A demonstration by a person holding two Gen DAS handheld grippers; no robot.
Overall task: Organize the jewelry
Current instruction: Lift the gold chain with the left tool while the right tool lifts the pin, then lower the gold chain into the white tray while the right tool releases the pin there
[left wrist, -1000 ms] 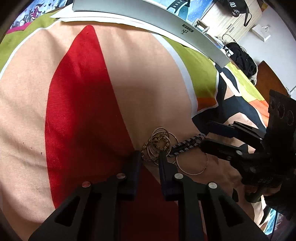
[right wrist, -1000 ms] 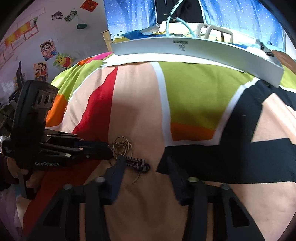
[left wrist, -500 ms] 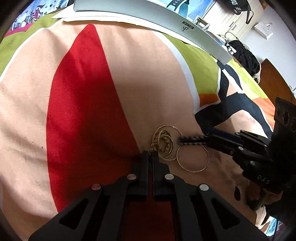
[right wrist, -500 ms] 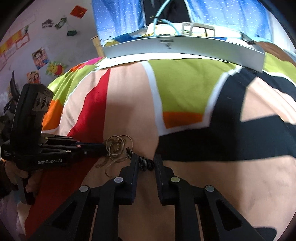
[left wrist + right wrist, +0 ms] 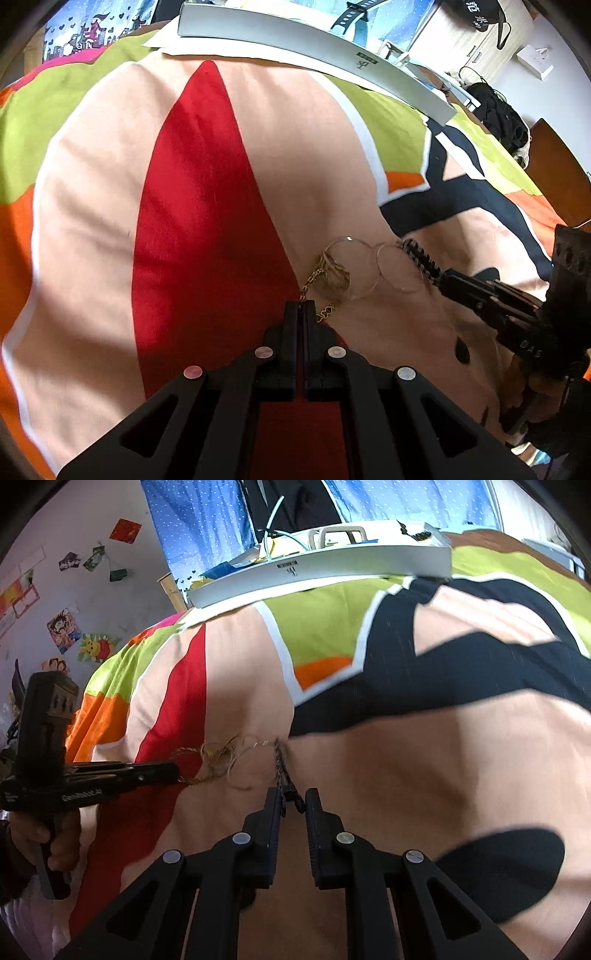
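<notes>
Since the frames of 1 s ago, both grippers have gone from spread to clenched, and the tangle between them is now drawn out sideways instead of lying bunched. Left gripper [image 5: 300, 308]: its 2 fingers are pressed together on the gold chain [image 5: 314, 275], which leaves the fingertips and runs forward and right into the cluster. Right gripper [image 5: 293, 799]: its fingers stand narrowly apart and pinch the near end of the black beaded bracelet [image 5: 281, 766], which runs forward from the fingertips toward the rings; the bracelet sits against the left finger, and whether the right finger touches it cannot be told from the right wrist view. In the left wrist view the same bracelet [image 5: 421, 254] emerges from the tip of the right gripper [image 5: 448, 277] and ends against the thin hoops. 2 thin hoops [image 5: 373, 267] lie side by side between the 2 grippers, overlapping, with the chain knotted at their left edge. All jewelry rests on or just above the patterned bedsheet [image 5: 207, 206], at the border of its red and peach panels. Motion blur obscures the cluster in the right wrist view. A long grey box [image 5: 332, 572] lies at the far edge of the bed, well apart from the jewelry. A hand [image 5: 55, 842] grips the left gripper's handle.
</notes>
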